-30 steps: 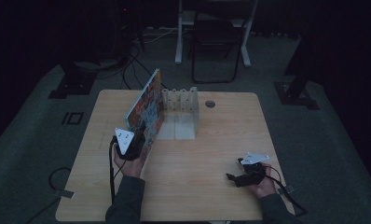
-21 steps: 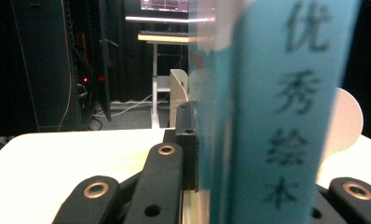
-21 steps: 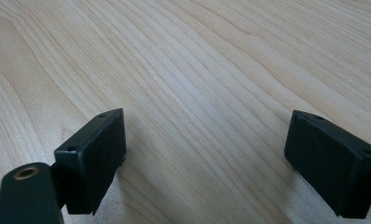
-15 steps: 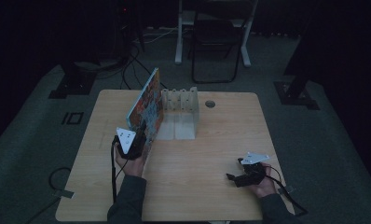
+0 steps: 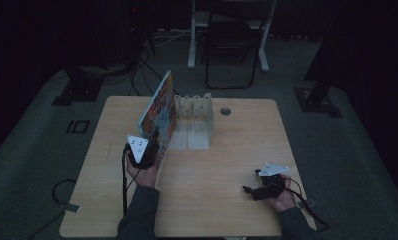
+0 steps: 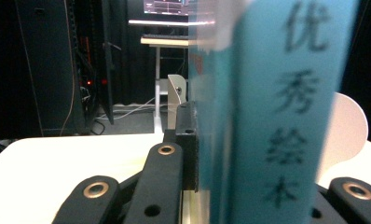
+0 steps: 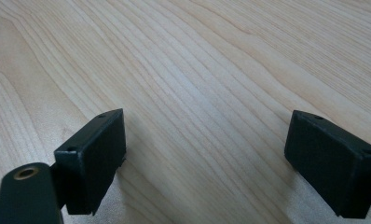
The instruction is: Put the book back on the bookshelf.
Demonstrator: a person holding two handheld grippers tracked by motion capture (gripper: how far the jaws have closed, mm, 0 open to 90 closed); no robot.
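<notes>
- High view: a picture book point(image 5: 158, 116) is held standing on edge on the wooden table point(image 5: 227, 150), its colourful cover turned to the right and leaning slightly. Its near end is clamped by the left gripper point(image 5: 149, 147), which is carried in the person's left hand point(image 5: 143, 172). Just beside the book, on its right, a white divided rack point(image 5: 194, 122) is seen. The right gripper point(image 5: 254, 182) is held low over the table near the right edge, well apart from the book.
- Left gripper view: the book's blue spine point(image 6: 272, 112), printed with dark characters, is pressed between the black jaws; the white rack point(image 6: 344, 130) is seen behind it.
- Right gripper view: the right gripper point(image 7: 204, 154) is seen with its jaws set wide apart, with bare wood grain point(image 7: 197, 70) between them and nothing gripped.
</notes>
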